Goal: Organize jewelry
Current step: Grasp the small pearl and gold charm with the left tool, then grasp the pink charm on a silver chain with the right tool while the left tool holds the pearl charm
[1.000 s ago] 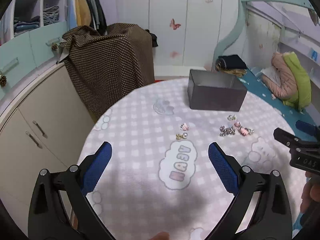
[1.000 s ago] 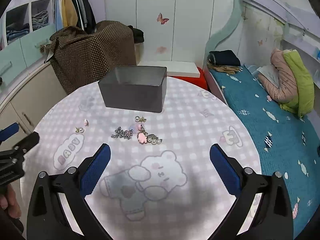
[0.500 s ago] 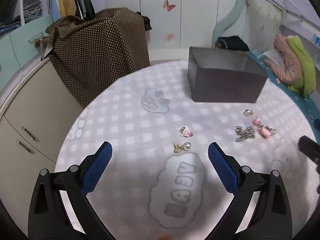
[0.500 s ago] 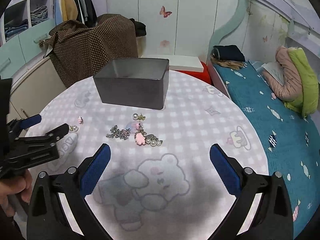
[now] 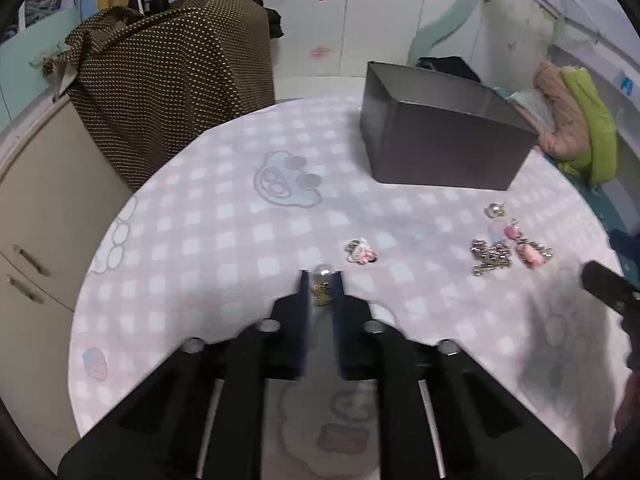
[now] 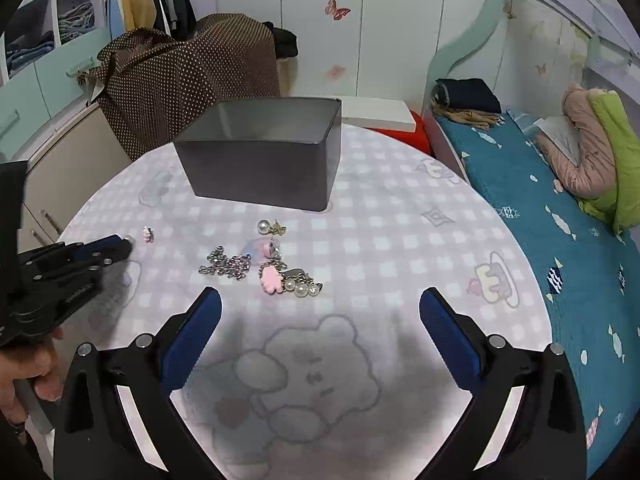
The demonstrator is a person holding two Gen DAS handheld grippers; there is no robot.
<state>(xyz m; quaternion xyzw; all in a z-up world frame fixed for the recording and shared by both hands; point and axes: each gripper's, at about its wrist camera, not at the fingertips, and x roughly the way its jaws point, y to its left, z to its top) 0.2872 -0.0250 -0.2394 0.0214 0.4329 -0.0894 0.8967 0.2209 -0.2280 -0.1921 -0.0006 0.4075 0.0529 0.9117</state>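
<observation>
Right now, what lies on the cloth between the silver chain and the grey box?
In the right wrist view, a pearl earring lies between the silver chain and the grey box; otherwise bare cloth.

On the round table (image 6: 400, 240), the box (image 6: 264, 168) stands toward the far side. Nearer than it lie 2 groups of jewelry. The cluster (image 6: 264, 266) (chain, charms and beads touching one another) sits in front of the box, with 1 pearl earring (image 6: 270, 227) between them. Well to the left lies a small charm (image 5: 361, 251), and just beside it another pearl earring (image 5: 322, 285) sits between the fingers of the left gripper (image 5: 321, 284). The right gripper (image 6: 320, 304) hangs nearer than the cluster.
</observation>
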